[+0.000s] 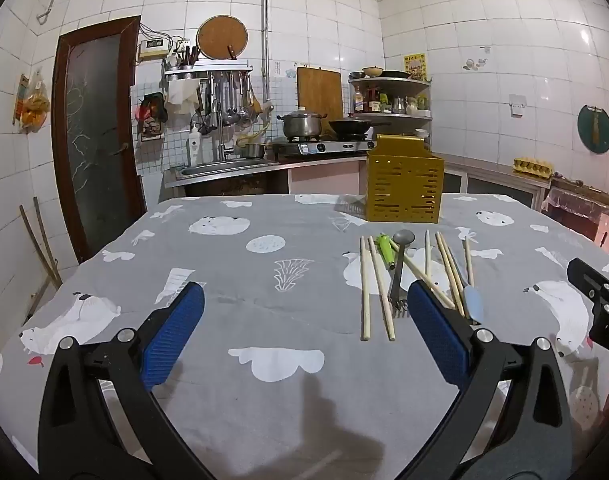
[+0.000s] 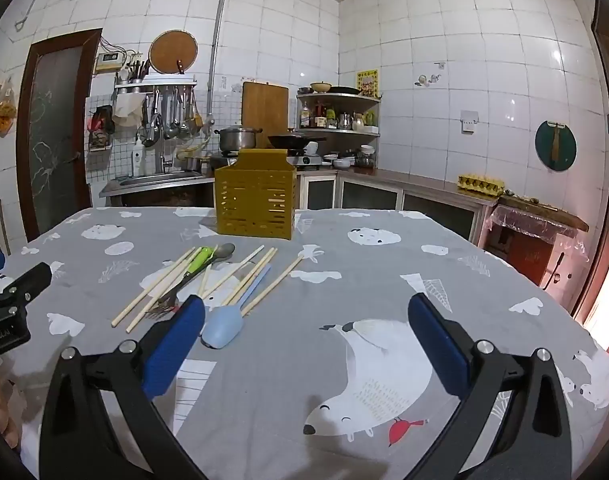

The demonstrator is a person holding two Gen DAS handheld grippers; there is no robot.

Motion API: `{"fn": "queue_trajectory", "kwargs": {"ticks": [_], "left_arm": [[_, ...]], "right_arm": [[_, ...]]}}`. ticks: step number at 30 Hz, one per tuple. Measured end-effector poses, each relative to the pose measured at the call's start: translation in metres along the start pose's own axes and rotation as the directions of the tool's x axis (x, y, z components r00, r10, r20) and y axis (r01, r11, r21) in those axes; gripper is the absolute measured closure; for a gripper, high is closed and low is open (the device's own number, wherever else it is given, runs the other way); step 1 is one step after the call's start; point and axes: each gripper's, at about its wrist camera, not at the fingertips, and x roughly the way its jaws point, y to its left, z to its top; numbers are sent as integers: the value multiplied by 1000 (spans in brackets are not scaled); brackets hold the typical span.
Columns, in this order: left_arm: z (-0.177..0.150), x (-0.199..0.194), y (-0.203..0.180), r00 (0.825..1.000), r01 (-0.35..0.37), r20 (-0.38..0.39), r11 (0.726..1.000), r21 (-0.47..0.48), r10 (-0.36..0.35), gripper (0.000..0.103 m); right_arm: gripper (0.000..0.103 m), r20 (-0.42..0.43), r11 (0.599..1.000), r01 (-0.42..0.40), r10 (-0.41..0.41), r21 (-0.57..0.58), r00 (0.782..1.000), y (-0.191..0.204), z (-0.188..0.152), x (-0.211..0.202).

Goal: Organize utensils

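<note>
Tiled kitchen, cloth-covered bench. My left hand-held gripper and right hand-held gripper both spread, empty. Next: pinch one chopstick mid-shaft, lift clear, drop upright into yellow slotted caddy near far edge.

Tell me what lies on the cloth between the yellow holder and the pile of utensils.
Nothing: in the right wrist view, bare cloth separates the holder from the utensils.

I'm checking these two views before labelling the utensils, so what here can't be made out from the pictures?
- Inside of the yellow holder: both views see only its slotted outer walls, so contents and compartments are unknown.
- Fork tines: partly behind the left gripper pad in the left view.
- Chopsticks: they cross one another, so the exact count is unsure.
- Right gripper: cut off by the left view's right edge.
</note>
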Motion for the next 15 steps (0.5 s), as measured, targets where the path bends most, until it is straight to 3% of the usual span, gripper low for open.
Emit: {"fn": "queue_trajectory", "kwargs": {"ticks": [15], "left_arm": [[1,3,2,1000,7,-25,1000,-6,-7,5]], "right_arm": [[4,8,1000,4,-4,1,1000,-1,5,-3]]}}
